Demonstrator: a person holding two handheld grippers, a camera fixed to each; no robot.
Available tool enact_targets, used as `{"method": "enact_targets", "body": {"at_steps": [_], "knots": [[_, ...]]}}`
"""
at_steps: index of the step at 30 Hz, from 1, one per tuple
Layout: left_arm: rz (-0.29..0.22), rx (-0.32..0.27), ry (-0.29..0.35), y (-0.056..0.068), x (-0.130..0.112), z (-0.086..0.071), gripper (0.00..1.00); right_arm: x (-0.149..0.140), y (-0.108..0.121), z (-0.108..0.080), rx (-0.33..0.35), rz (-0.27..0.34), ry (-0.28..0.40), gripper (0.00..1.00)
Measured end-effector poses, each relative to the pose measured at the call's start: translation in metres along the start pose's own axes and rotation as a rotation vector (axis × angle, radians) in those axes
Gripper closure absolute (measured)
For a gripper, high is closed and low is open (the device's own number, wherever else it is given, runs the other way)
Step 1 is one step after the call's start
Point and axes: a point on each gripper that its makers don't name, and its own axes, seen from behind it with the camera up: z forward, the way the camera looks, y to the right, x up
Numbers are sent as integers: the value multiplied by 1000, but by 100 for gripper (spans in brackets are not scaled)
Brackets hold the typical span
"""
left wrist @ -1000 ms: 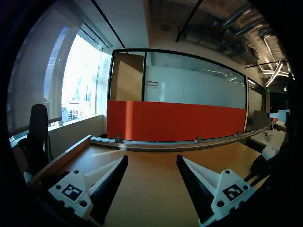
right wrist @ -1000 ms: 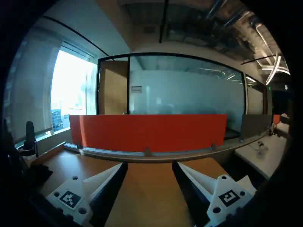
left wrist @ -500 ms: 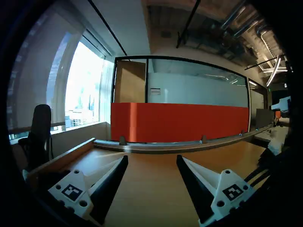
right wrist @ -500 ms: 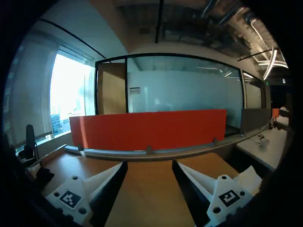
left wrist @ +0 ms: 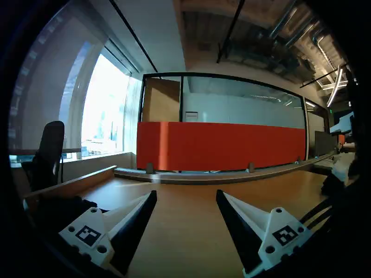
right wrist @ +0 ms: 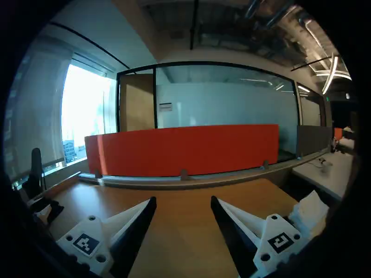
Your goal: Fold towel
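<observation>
My left gripper [left wrist: 185, 192] is open over the bare wooden desk [left wrist: 185, 231], with nothing between its white fingers [left wrist: 132, 211]. My right gripper [right wrist: 183, 199] is open too, above the same desk [right wrist: 185, 231], and holds nothing. A crumpled white cloth [right wrist: 310, 208], likely the towel, lies at the right edge of the right gripper view, just beyond the right finger [right wrist: 246, 222] and apart from it. Most of the cloth is cut off by the view's edge.
An orange divider panel [left wrist: 218, 146] on a metal rail [left wrist: 208, 176] closes the desk's far side. A black chair [left wrist: 46, 160] stands left by the window. Dark gear [right wrist: 41, 208] sits at the desk's left end. A white desk [right wrist: 324, 169] stands to the right.
Both views have shifted a little, and more of the desk shows in the right gripper view. The white cloth has come further into sight at its right edge. Both grippers stay open.
</observation>
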Motion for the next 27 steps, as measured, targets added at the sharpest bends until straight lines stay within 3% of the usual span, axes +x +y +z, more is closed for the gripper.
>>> {"method": "enact_targets", "body": {"at_steps": [12, 27], "knots": [[-5, 14, -9, 1, -37, -2, 6, -19, 6, 9, -3, -21, 4, 9], [31, 18, -46, 1, -50, 1, 6, -17, 21, 4, -25, -25, 9, 9]]}}
